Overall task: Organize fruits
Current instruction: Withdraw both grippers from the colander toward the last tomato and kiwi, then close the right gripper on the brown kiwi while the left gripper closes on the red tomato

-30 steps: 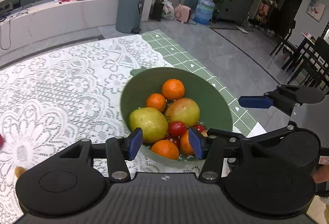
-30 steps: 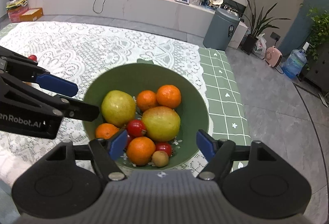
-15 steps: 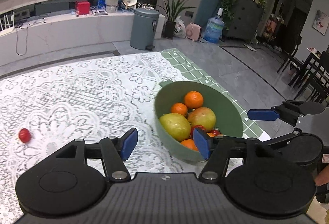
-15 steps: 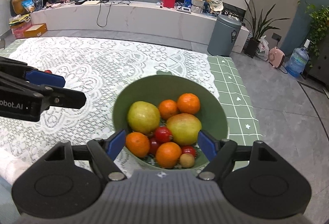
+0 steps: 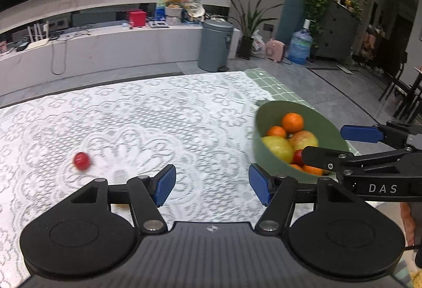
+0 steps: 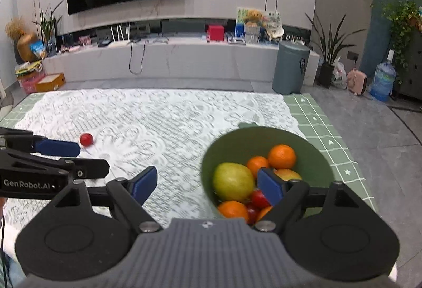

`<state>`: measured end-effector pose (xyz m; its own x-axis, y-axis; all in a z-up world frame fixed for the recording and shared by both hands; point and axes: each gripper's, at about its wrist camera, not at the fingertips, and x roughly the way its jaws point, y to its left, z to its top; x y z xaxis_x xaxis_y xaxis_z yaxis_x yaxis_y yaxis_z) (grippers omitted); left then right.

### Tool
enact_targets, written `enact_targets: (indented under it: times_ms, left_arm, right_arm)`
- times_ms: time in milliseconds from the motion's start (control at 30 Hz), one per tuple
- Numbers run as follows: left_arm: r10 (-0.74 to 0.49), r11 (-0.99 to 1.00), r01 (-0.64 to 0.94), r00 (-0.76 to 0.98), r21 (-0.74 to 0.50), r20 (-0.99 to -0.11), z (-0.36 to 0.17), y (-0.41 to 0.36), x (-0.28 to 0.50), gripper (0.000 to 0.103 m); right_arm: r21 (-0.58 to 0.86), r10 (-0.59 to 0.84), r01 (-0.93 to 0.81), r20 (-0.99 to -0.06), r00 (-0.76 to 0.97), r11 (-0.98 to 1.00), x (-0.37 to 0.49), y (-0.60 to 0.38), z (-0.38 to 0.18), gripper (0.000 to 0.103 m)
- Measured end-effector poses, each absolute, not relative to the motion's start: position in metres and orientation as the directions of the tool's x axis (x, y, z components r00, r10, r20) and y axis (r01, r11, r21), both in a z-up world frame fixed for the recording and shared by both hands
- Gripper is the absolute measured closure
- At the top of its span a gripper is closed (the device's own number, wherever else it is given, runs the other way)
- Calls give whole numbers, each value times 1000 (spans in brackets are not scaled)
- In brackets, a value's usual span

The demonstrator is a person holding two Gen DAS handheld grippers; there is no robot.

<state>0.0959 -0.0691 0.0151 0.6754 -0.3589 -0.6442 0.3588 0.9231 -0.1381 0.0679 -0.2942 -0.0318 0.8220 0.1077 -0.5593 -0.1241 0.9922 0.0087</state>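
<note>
A white lace tablecloth (image 5: 158, 113) covers the table, with a living room behind it — a grey bin (image 5: 215, 45) stands at upper centre of the left wrist view. In that view the left gripper (image 5: 211, 183) fills the bottom, its jaws spread with only cloth between them. A small red fruit (image 5: 81, 160) lies alone at middle left; the green bowl (image 5: 266, 156) of oranges and pears sits at middle right, partly behind the right gripper (image 5: 343, 145). In the right wrist view that gripper (image 6: 208, 182) is opening, nothing between its pads — the bowl (image 6: 311, 150) sits at lower right, and the red fruit (image 6: 86, 139) at middle left, beside the left gripper's blue pad (image 6: 58, 147).
</note>
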Motion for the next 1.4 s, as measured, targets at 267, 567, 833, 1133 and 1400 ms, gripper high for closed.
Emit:
enact_targets:
  times_ms: [267, 567, 833, 1133, 1400]
  left_arm:
    - [-291, 953, 279, 726, -121, -623, 6, -22, 85, 28]
    - [-213, 976, 187, 744, -108, -634, -14, 25, 83, 29]
    - [-148, 989, 124, 737, -83, -659, -35, 57, 92, 29]
    - [-142, 990, 105, 719, -96, -681, -55, 70, 109, 31]
    - [-150, 989, 105, 696, -108, -702, -67, 77, 128, 42]
  right_arm:
    - [50, 144, -138, -515, 845, 989, 61, -253, -50, 23]
    - [49, 203, -209, -533, 821, 977, 66, -206, -80, 21]
    - [0, 219, -267, -575, 789, 964, 81, -174, -105, 24]
    - [-2, 299, -379, -611, 733, 925, 112, -147, -127, 46]
    - [-13, 353, -462, -624, 697, 887, 139, -120, -138, 60]
